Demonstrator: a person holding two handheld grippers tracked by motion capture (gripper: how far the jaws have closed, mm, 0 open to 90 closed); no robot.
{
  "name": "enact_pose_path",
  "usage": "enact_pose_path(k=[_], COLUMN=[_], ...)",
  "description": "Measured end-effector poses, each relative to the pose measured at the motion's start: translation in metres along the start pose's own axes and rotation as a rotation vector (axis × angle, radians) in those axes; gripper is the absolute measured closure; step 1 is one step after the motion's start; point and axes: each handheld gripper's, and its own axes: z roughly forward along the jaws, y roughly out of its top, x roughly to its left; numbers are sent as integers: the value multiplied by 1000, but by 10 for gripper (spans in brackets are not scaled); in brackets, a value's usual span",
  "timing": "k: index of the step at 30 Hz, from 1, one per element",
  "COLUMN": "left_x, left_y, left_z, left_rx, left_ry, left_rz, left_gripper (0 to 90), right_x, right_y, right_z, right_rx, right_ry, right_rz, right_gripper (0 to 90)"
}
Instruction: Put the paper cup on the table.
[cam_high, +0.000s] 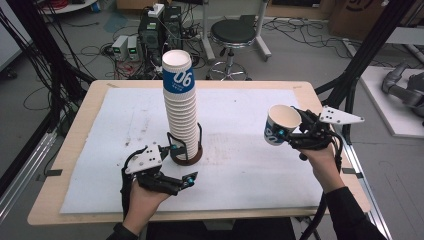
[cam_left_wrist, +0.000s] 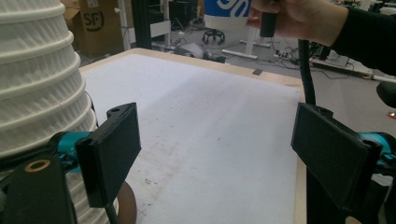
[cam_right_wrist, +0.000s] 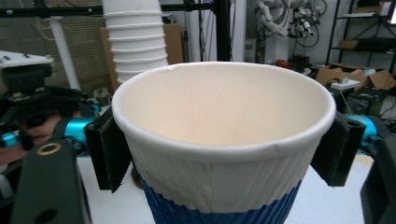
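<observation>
Hand-held gripper (cam_left_wrist: 215, 154): left one, jaws apart, nothing between them.
Cup stack (cam_left_wrist: 37, 79): white, ribbed, just left of the left jaw.
Table (cam_left_wrist: 205, 116): white sheet.
Cup (cam_left_wrist: 229, 11): blue-banded, top edge, beside a hand (cam_left_wrist: 303, 18).

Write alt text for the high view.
A person's right tongs grip a single paper cup above the table's right side, while a tall cup stack stands in a holder mid-table. The left tongs rest open near its base.
</observation>
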Motion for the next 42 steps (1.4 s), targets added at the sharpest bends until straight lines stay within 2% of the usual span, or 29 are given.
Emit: enact_pose_path(k=[8, 23, 28, 30, 32, 42], left_x=[-1, -2, -2, -2, -2, -1], left_y=[-1, -2, -2, -2, -3, -4], left_z=[2, 4, 4, 4, 4, 6], left_rx=[11, 22, 23, 24, 24, 27], left_ry=[-3, -9, -13, -11, -12, -13], left_rz=[1, 8, 11, 9, 10, 13], left_gripper=[157, 158, 157, 158, 157, 157], right_x=[-17, -35, -42, -44, -46, -56], right_y=[-3, -11, -18, -23, -28, -50], right_z=[0, 11, 16, 17, 18, 23], right_rx=[8, 49, 59, 47, 53, 49], right_ry=[-68, -157, -200, -222, -227, -284], right_rz=[31, 30, 54, 48, 72, 113], right_gripper=[205, 205, 205, 205, 205, 205])
